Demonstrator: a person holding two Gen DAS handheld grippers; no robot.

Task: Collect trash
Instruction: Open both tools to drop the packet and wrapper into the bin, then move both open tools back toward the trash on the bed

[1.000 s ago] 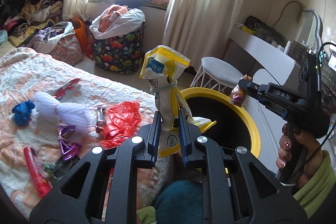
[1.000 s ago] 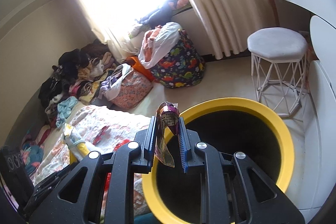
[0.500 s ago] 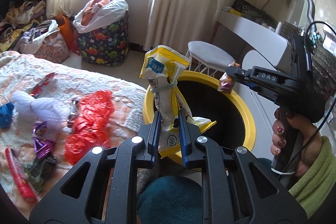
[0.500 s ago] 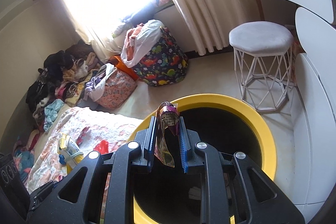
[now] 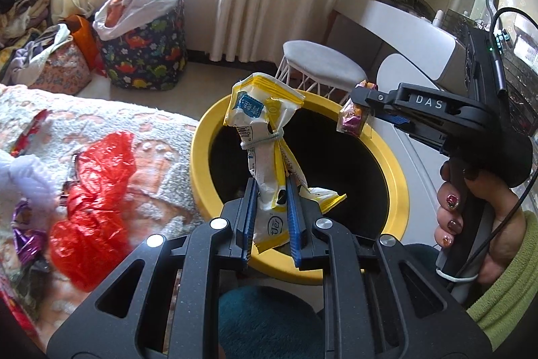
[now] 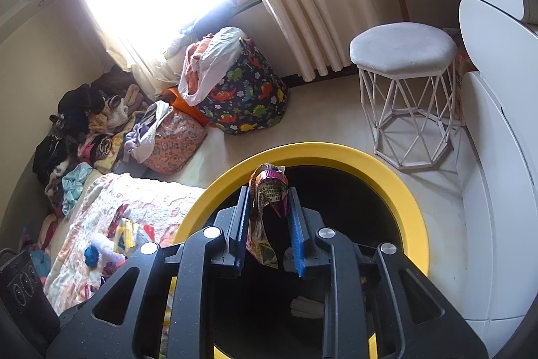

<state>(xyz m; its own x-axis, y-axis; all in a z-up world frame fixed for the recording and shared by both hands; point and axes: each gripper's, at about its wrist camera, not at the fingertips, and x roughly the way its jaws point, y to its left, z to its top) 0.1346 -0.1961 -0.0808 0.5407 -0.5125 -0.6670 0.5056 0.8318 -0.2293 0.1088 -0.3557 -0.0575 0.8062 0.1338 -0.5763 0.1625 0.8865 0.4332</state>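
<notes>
Bin point(image 5: 201, 157): yellow rim, black inside, hard against the bed point(image 5: 158, 137).
Left gripper point(image 5: 270, 217): clamped low on the yellow-and-white wrapper point(image 5: 265, 137), which stands over the near part of the bin mouth.
Wrapper: light, crinkly film, cinched by a band (likely slippery); its bunched lower neck looks the best hold.
Right gripper point(image 6: 267, 217): jaws opening over the bin, purple candy wrapper point(image 6: 269, 190) between them, hanging against the left pad.
Candy wrapper: featherlight, may cling instead of falling.
Red bag point(image 5: 94, 190): on the bed beside the bin, soft; pinch a fold.
</notes>
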